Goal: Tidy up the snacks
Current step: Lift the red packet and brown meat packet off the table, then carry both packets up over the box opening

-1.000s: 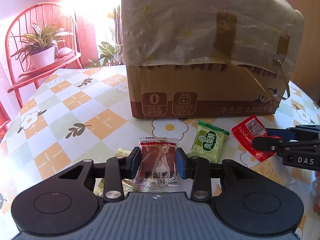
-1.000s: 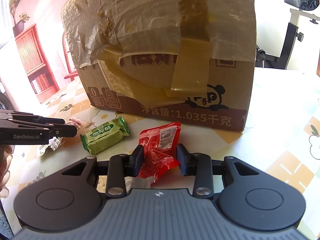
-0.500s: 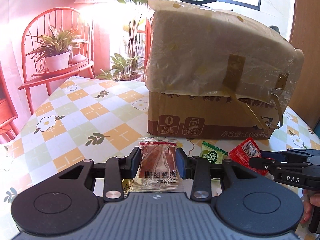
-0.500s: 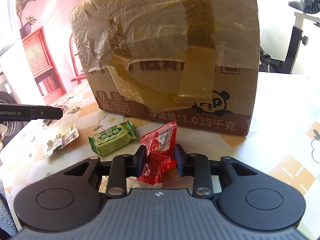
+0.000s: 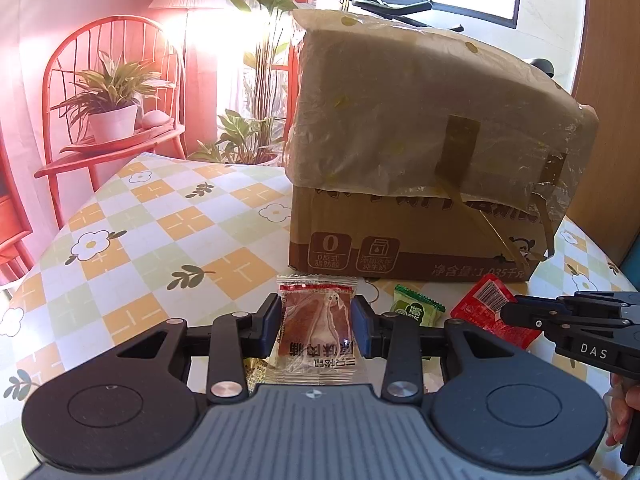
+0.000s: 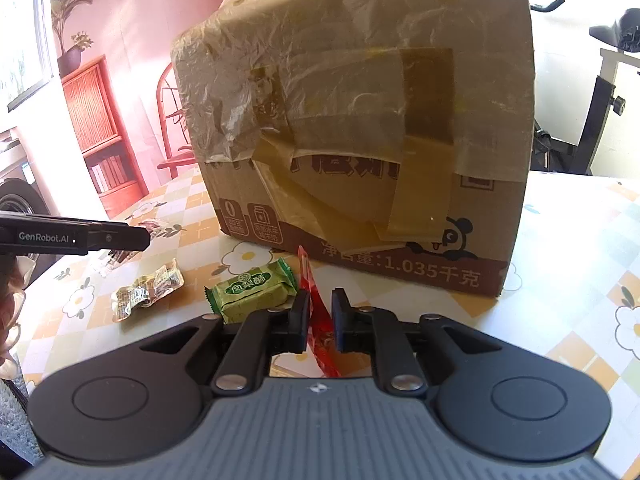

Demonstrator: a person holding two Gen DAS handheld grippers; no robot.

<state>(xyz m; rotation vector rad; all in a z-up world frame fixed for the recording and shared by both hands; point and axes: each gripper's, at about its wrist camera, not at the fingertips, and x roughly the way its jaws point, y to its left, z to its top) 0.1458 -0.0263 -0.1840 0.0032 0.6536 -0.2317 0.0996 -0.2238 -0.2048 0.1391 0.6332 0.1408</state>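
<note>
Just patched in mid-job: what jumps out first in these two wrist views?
A big cardboard box draped in taped plastic fills the back of the flowered table. In front, the left gripper is clamped on a clear packet with a brown snack, and the right gripper pinches a red packet edge-on. A green packet and a small gold one lie loose on the table, left of the right gripper.

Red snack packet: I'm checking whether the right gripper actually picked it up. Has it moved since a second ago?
Yes. The red snack packet, previously flat beside the cardboard box, now stands edge-on, pinched in the right gripper.
</note>
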